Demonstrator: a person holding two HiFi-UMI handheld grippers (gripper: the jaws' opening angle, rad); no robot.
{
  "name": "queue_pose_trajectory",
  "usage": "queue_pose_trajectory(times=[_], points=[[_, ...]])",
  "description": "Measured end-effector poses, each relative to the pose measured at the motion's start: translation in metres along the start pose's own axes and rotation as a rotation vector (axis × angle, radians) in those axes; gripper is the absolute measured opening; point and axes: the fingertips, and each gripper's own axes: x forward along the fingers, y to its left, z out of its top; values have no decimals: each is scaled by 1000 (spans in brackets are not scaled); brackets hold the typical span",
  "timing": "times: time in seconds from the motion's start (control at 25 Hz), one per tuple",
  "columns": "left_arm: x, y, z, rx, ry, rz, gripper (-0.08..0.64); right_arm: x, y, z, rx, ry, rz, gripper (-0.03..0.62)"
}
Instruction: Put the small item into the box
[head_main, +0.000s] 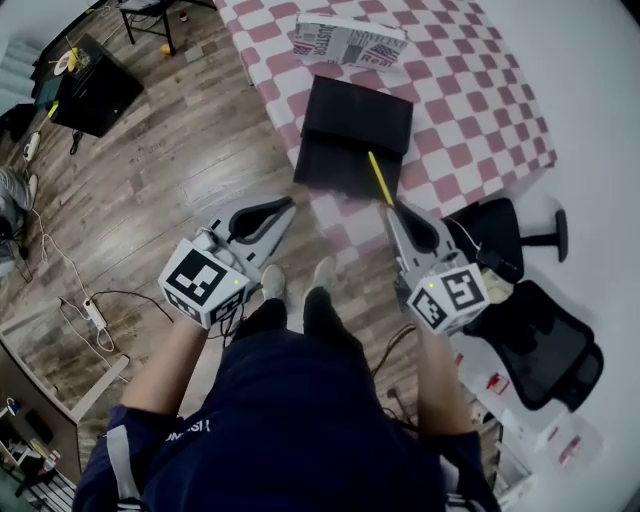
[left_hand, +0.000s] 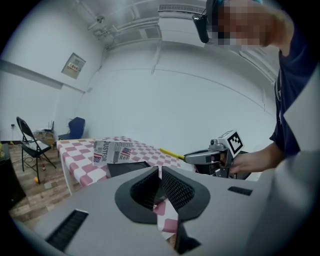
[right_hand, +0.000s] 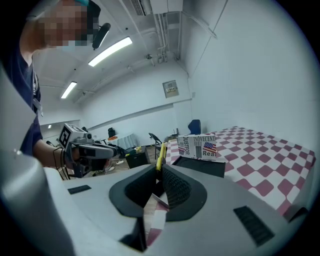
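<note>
Head view: right gripper (head_main: 392, 205) clamped on yellow stick (head_main: 378, 178) near black box (head_main: 355, 135). Left gripper (head_main: 288, 207) closed, empty. Best lowered well inside before release.

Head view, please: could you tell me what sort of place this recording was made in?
Probably an office-like workroom or lab, indoors. This is suggested by a brown wood-plank floor, a black swivel office chair, a white power strip trailing cables across the floor, and long ceiling strip lights.
</note>
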Motion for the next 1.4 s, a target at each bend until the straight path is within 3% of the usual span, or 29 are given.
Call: queue_pose_trajectory(times=[0.6,1.0,1.4], points=[[63,25,-19,-80,39,157,46,80,-67,-58,-93,183,179,49],[67,30,-18,-89,42,213,46,124,-69,-91,-242,315,250,49],[56,31,-14,-96,35,242,46,158,-67,-133,-374,543,272,49]])
